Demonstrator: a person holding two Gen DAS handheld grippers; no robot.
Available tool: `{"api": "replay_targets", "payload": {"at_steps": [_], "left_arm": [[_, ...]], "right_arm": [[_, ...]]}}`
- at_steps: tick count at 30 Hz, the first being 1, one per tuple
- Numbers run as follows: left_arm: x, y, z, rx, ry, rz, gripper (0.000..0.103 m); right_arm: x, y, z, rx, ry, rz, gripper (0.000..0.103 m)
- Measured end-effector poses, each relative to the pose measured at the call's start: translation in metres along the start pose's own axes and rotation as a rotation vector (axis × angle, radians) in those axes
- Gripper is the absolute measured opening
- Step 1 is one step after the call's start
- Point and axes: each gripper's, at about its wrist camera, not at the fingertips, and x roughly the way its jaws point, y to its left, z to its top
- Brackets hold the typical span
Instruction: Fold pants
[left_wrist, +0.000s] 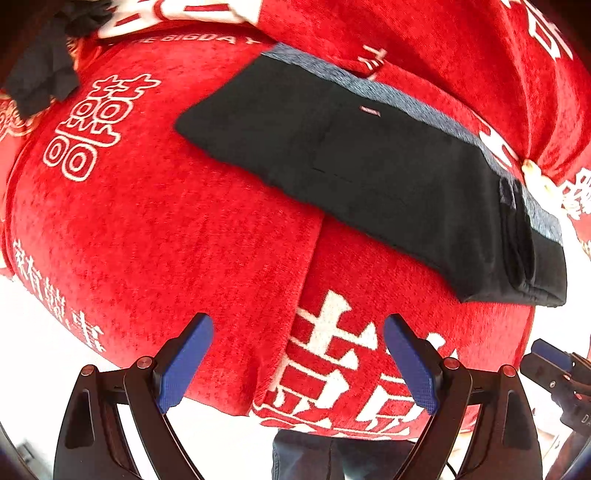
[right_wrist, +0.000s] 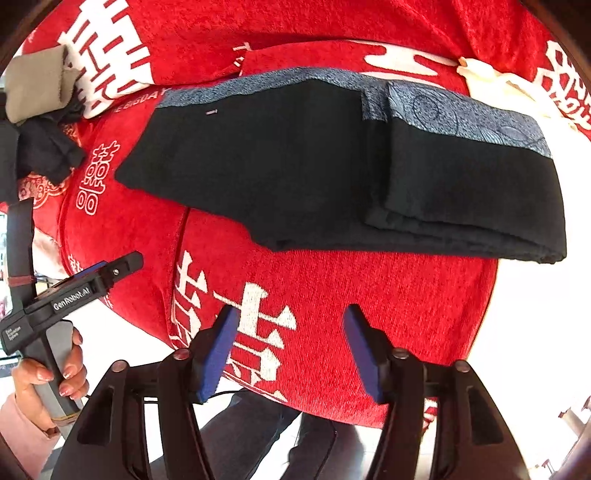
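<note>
Black pants (right_wrist: 295, 166) folded into a strip on red cloth (right_wrist: 369, 314) over surface | left tool (left_wrist: 298, 360), right tool (right_wrist: 291, 349) spread, empty, near edge | fold midway | next: pinch one end, fold over

Black pants (right_wrist: 332, 173) lie folded on the red cloth (right_wrist: 369, 314), right gripper (right_wrist: 291, 350) spread wide, empty

The black pants (right_wrist: 295, 162) with a grey patterned waistband (right_wrist: 461, 114) lie folded into a flat, layered rectangle on red cloth.
</note>
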Motion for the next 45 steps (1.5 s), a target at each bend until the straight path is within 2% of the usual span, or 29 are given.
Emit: {"api": "replay_targets", "payload": {"at_steps": [5, 7, 8, 11, 14, 17, 20, 24, 26, 28, 29, 31, 33, 35, 38, 39, 41, 43, 45], "left_arm": [[-0.019, 0.019, 0.003, -0.067, -0.056, -0.018, 0.094], [-0.021, 0.02, 0.003, -0.074, -0.062, -0.023, 0.094], [-0.021, 0.018, 0.002, -0.075, -0.066, -0.023, 0.094], [-0.021, 0.013, -0.001, -0.094, -0.073, -0.052, 0.094], [-0.019, 0.012, 0.004, -0.111, -0.095, -0.112, 0.094], [-0.006, 0.02, 0.026, -0.143, -0.102, -0.159, 0.094], [0.009, 0.035, 0.049, -0.182, -0.094, -0.193, 0.094], [0.032, 0.057, 0.083, -0.183, -0.049, -0.174, 0.094], [0.04, 0.063, 0.093, -0.177, -0.044, -0.193, 0.094], [0.053, 0.066, 0.102, -0.17, -0.024, -0.224, 0.094], [0.059, 0.067, 0.104, -0.174, -0.014, -0.245, 0.094], [0.061, 0.067, 0.106, -0.178, -0.047, -0.295, 0.1], [0.061, 0.065, 0.108, -0.17, -0.063, -0.392, 0.1], [0.066, 0.068, 0.107, -0.227, -0.057, -0.465, 0.1], [0.071, 0.076, 0.111, -0.304, -0.064, -0.537, 0.1], [0.069, 0.078, 0.113, -0.347, -0.077, -0.593, 0.1], [0.06, 0.076, 0.118, -0.357, -0.119, -0.647, 0.1], [0.058, 0.062, 0.122, -0.285, -0.15, -0.626, 0.1], [0.073, 0.053, 0.124, -0.253, -0.098, -0.55, 0.1]], "right_arm": [[-0.012, -0.01, -0.005, 0.043, -0.051, 0.04, 0.068], [-0.022, -0.015, -0.012, 0.066, -0.073, 0.064, 0.078], [-0.025, -0.018, -0.016, 0.067, -0.085, 0.075, 0.08], [-0.022, -0.022, -0.025, 0.053, -0.065, 0.058, 0.08], [-0.014, -0.02, -0.021, 0.061, -0.053, 0.087, 0.08], [-0.001, -0.005, 0.002, 0.06, -0.089, 0.107, 0.08], [0.018, 0.014, 0.04, 0.068, -0.114, 0.097, 0.08], [0.038, 0.034, 0.085, 0.085, -0.171, 0.042, 0.08], [0.051, 0.038, 0.099, 0.092, -0.169, 0.014, 0.08], [0.067, 0.034, 0.106, 0.122, -0.139, 0.03, 0.08], [0.072, 0.033, 0.106, 0.133, -0.125, 0.039, 0.08], [0.083, 0.029, 0.104, 0.149, -0.099, 0.058, 0.079], [0.086, 0.028, 0.1, 0.142, -0.11, 0.064, 0.08], [0.087, 0.03, 0.099, 0.125, -0.109, 0.057, 0.08], [0.087, 0.031, 0.101, 0.11, -0.1, 0.049, 0.08], [0.088, 0.031, 0.101, 0.108, -0.098, 0.05, 0.08], [0.088, 0.03, 0.101, 0.111, -0.102, 0.057, 0.08], [0.089, 0.029, 0.1, 0.112, -0.107, 0.062, 0.08], [0.088, 0.028, 0.098, 0.107, -0.109, 0.06, 0.08]]}}
